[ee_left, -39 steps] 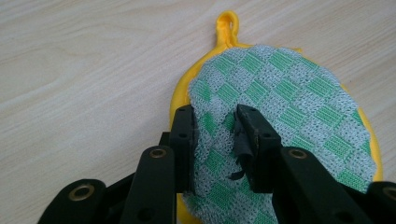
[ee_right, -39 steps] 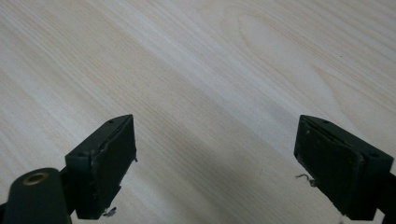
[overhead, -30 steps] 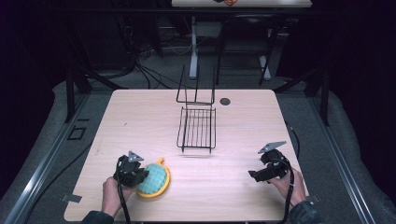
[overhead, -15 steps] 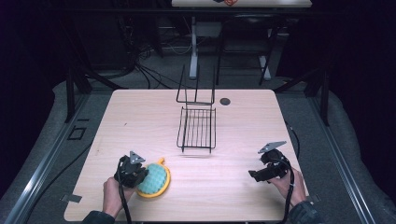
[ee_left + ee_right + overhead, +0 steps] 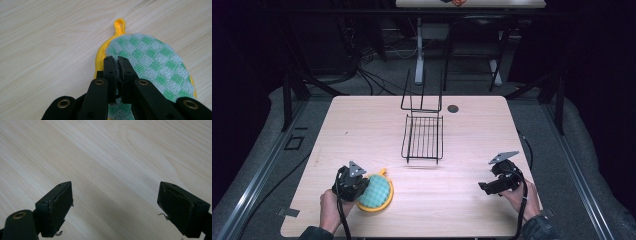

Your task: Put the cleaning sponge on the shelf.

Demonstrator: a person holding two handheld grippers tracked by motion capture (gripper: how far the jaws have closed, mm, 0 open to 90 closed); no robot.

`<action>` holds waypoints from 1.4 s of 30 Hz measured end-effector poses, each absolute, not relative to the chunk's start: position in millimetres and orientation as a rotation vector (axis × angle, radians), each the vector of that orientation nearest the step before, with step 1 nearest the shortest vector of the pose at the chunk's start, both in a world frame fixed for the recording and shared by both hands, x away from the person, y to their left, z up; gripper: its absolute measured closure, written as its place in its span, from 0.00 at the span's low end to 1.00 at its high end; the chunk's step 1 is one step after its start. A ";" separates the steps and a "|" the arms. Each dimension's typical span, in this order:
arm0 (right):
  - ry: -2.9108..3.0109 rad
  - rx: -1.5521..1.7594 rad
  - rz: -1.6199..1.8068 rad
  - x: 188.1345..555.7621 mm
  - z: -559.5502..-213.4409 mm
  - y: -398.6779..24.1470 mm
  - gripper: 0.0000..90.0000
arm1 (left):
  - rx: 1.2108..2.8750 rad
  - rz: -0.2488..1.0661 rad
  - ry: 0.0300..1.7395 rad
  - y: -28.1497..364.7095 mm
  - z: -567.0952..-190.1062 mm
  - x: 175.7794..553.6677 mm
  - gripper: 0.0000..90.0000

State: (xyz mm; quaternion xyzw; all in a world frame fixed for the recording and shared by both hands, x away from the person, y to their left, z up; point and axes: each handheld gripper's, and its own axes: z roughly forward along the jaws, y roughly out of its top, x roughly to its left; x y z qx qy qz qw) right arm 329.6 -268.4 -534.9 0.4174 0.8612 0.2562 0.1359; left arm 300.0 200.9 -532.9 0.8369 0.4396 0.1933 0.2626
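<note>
A round pot holder (image 5: 378, 192), yellow with a green-and-white checked face and a yellow loop, lies on the wooden table (image 5: 362, 130) near its front left. My left gripper (image 5: 361, 190) is shut on the pot holder's edge. In the left gripper view the pot holder (image 5: 155, 62) spreads to the right of the left gripper (image 5: 117, 61), whose jaws pinch the cloth between them. At the front right of the table my right gripper (image 5: 484, 187) is held low, pointing left. In the right gripper view the right gripper (image 5: 115, 192) stands wide open over bare wood.
A black wire rack (image 5: 423, 136) with an upright back frame stands at the table's middle, toward the far side. A small dark round disc (image 5: 453, 108) sits to the right of the rack's back. Bare wood lies between the two grippers.
</note>
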 end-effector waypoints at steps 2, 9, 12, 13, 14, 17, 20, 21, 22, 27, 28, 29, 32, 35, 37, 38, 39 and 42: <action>2.490 1.214 0.746 329.2 -534.7 -268.3 0.14 | 2.260 0.528 1.184 201.3 -532.0 299.3 0.96; 2.491 1.209 0.739 329.0 -533.9 -268.6 0.14 | 2.241 0.535 1.173 202.7 -525.0 295.4 0.97; 2.492 1.207 0.737 328.9 -533.9 -268.5 0.14 | 2.241 0.547 1.162 203.1 -522.5 294.2 0.97; 2.491 1.205 0.738 328.8 -533.8 -268.4 0.14 | 2.232 0.558 1.163 202.8 -522.4 293.7 0.97; 2.491 1.205 0.738 328.8 -533.8 -268.4 0.14 | 2.237 0.554 1.157 203.1 -521.2 293.3 0.97; 2.491 1.200 0.735 328.9 -533.8 -268.4 0.14 | 2.227 0.573 1.152 203.3 -518.6 291.9 0.97; 2.491 1.205 0.737 328.9 -533.9 -268.4 0.14 | 2.216 0.579 1.143 203.5 -515.2 290.5 0.97; 2.490 1.205 0.737 329.0 -533.7 -268.6 0.14 | 2.214 0.579 1.138 203.7 -513.4 290.0 0.97; 2.490 1.205 0.737 329.0 -533.7 -268.6 0.14 | 2.212 0.574 1.133 203.4 -512.0 289.4 0.97; 2.490 1.201 0.735 329.0 -533.4 -269.0 0.14 | 2.214 0.601 1.101 200.6 -505.7 285.9 0.97; 2.490 1.204 0.736 329.0 -533.4 -269.0 0.14 | 2.218 0.596 1.100 200.7 -503.7 285.1 0.97; 2.489 1.202 0.732 329.1 -533.4 -269.3 0.14 | 2.213 0.596 1.099 200.4 -502.4 284.6 0.97; 2.489 1.202 0.730 329.2 -533.4 -269.4 0.14 | 2.202 0.599 1.091 200.2 -499.2 283.8 0.97; 2.489 1.203 0.730 329.2 -533.5 -269.3 0.14 | 2.198 0.602 1.086 200.3 -496.3 283.5 0.97; 2.488 1.205 0.731 329.3 -533.5 -269.4 0.14 | 2.189 0.600 1.089 200.5 -494.6 283.4 0.97; 2.488 1.205 0.730 329.2 -533.4 -269.4 0.14 | 2.184 0.604 1.089 200.4 -494.1 283.5 0.97; 2.488 1.204 0.729 329.2 -533.3 -269.3 0.14 | 2.185 0.599 1.088 200.6 -492.9 283.5 0.97; 2.487 1.204 0.731 329.2 -533.2 -269.3 0.14 | 2.171 0.602 1.082 200.1 -490.0 283.8 0.97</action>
